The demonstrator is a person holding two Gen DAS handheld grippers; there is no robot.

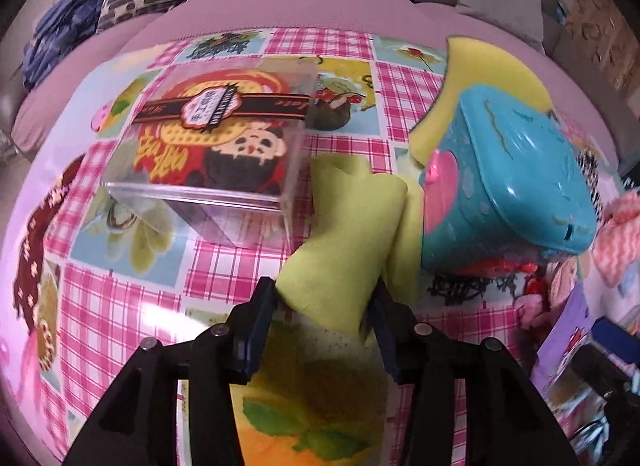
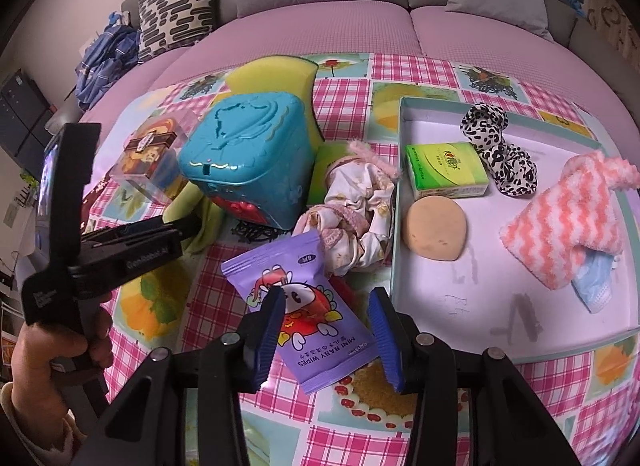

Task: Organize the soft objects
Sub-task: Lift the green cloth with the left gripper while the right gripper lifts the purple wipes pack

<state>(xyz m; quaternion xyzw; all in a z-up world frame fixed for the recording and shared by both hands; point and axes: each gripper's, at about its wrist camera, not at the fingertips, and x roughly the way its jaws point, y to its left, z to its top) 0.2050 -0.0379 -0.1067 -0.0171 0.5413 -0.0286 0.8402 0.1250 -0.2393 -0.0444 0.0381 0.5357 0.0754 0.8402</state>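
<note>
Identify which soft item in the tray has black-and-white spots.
The leopard-print scrunchie at the tray's far side; the striped sock is pink-and-white, the sponge plain tan.

Tablecloth (image 2: 352,77): pink plaid with fruit panels. Tin (image 2: 248,153): teal. Wipes packet (image 2: 312,330): purple. Cloth (image 1: 340,250): yellow-green. Sock (image 2: 560,221): pink-and-white zigzag. Scrunchie (image 2: 500,153): black-and-white leopard print. Tissue pack (image 2: 446,171): green.

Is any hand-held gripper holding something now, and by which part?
The left hand-held gripper pinches the yellow-green cloth at its near end. The right hand-held gripper is open around the purple wipes pack, holding nothing.
</note>
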